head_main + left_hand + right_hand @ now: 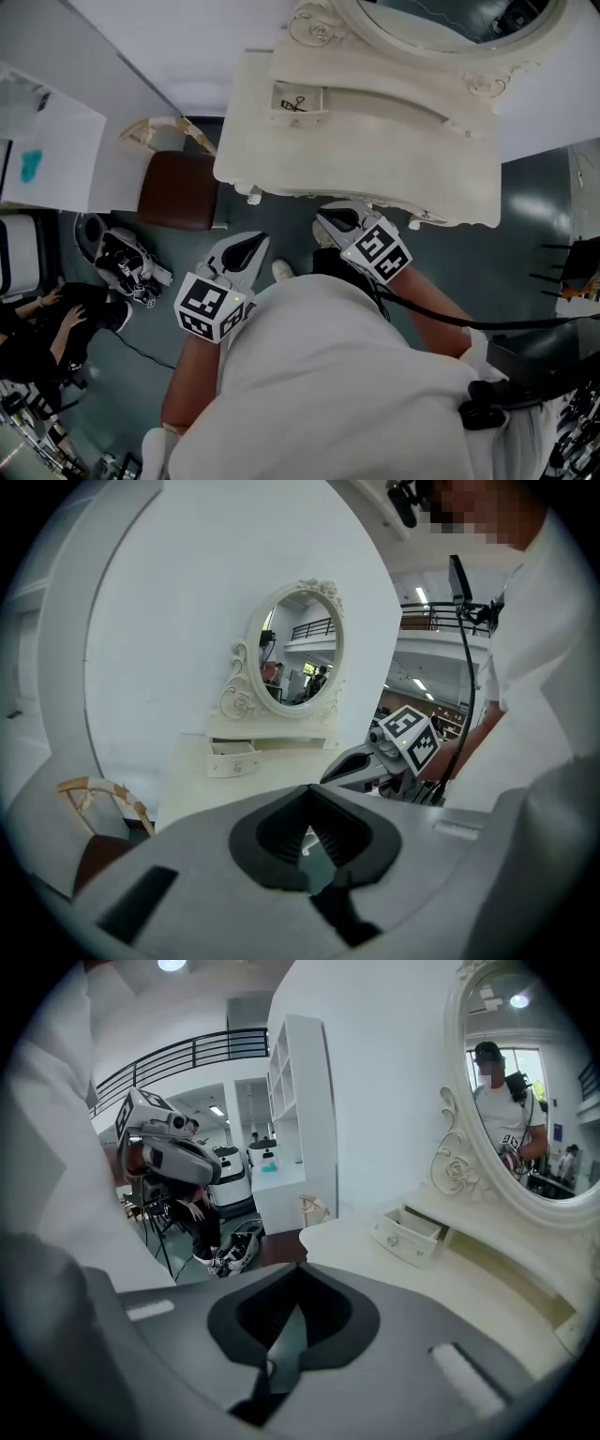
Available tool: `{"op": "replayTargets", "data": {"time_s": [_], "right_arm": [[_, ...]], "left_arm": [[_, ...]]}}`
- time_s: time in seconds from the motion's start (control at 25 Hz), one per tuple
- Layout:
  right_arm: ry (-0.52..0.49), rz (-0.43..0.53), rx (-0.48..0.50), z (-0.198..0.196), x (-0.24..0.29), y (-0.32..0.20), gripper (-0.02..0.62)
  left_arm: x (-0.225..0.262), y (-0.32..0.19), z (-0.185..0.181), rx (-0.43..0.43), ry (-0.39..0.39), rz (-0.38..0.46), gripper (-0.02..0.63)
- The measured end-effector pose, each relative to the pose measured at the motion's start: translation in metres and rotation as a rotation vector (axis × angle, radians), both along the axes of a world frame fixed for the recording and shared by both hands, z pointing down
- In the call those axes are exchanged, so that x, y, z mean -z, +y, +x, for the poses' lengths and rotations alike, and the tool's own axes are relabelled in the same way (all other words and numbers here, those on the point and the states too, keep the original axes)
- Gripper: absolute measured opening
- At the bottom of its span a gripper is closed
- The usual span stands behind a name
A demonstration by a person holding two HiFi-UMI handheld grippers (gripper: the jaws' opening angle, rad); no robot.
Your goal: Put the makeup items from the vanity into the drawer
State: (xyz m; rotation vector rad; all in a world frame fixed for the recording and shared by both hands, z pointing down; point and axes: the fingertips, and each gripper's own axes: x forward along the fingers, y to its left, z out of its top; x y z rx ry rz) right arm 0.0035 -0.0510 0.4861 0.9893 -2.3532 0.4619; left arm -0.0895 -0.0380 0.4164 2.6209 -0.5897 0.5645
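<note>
The white vanity (375,150) stands ahead with its oval mirror (450,19). Its small drawer (298,101) is pulled open, and a small dark item lies inside. The same drawer (232,758) shows in the left gripper view, and the drawer (411,1232) in the right gripper view. No makeup items show on the vanity top. My left gripper (251,244) hangs below the vanity's front edge, shut and empty. My right gripper (330,225) is beside it, just under the edge, also shut with nothing in it. Both are well short of the drawer.
A brown stool (180,190) sits left of the vanity on the grey floor. A seated person (42,323) and a black-and-white device (127,264) are at the far left. A white shelf unit (305,1119) stands by the wall.
</note>
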Motion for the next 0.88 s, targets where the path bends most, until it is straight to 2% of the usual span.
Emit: {"op": "replayTargets", "data": {"time_s": [0.44,0.88], "right_arm": [[0.015,0.025,-0.005,-0.040,0.004,0.029,0.000],[0.032,0.033,0.001,-0.045,0.007,0.044,0.000]], "left_arm": [[-0.005,0.029,-0.033,-0.025,0.026,0.012,0.003],[-0.006,0.044,-0.034,-0.043,0.042,0.010,0.003]]}}
